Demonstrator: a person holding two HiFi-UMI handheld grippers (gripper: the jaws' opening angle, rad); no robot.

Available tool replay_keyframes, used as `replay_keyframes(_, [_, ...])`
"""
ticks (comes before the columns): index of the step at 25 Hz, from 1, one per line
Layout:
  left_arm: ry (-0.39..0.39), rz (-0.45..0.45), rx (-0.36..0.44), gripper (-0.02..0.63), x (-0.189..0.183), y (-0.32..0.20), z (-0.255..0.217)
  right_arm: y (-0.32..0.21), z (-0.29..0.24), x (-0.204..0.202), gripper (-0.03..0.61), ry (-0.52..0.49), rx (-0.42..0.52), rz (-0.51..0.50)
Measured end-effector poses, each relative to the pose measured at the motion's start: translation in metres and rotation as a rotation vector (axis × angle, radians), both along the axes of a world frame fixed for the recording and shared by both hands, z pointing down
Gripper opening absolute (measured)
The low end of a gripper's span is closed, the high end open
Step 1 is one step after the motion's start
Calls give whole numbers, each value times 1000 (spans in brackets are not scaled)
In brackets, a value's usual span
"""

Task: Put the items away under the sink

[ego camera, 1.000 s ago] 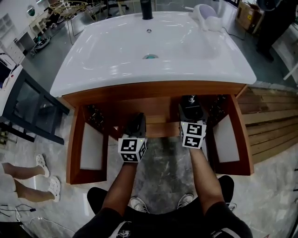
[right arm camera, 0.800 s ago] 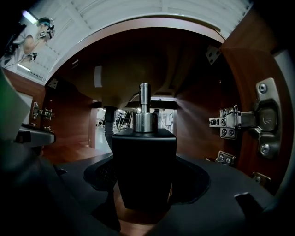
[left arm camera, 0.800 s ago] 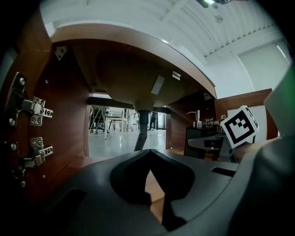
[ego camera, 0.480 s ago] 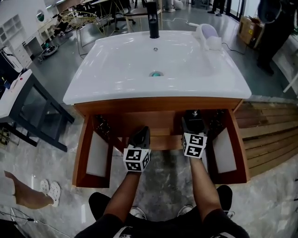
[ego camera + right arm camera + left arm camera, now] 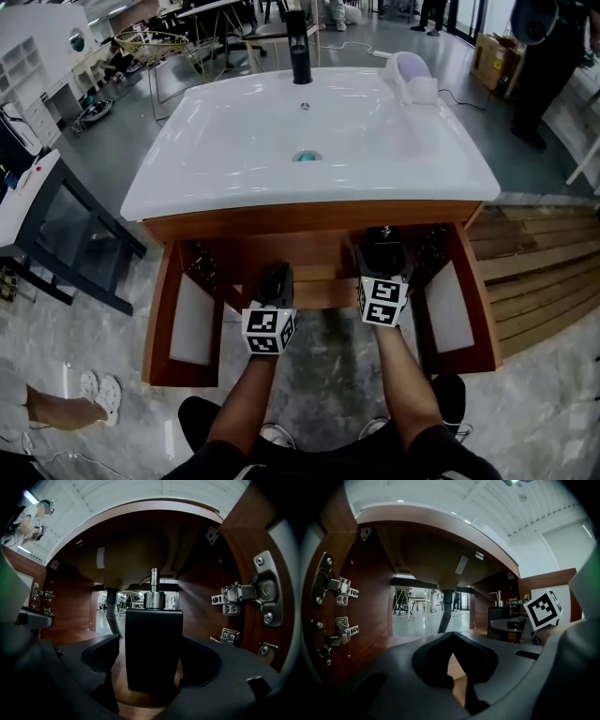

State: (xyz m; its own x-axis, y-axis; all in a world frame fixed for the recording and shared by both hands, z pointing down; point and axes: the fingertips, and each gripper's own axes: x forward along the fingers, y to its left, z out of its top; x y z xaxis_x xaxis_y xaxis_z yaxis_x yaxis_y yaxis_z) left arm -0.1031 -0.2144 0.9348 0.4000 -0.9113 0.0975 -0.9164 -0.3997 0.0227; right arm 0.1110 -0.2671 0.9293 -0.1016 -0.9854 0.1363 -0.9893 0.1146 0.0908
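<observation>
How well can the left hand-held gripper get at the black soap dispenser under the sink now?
Probably not well. The soap dispenser stands between the jaws of the right hand-held gripper, which have just been opening, so that gripper flanks both sides. The left hand-held gripper is shut beside it.

left gripper [image 5: 451,653]: fingers together, level | right gripper [image 5: 382,251]: fingers just opening, bottle [image 5: 153,648] between, unpressed

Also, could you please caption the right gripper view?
The right gripper, jaws just opened, flanking the black soap dispenser upright in the under-sink cabinet.
</observation>
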Motion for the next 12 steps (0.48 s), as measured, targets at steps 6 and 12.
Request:
replay_keyframes(6, [16,12,3,0,6,2,2,18,-4,10,402,-32,43,53])
replay_keyframes(12, [43,64,54,0,22,4,-8,71,-4,5,400,-58,49,15])
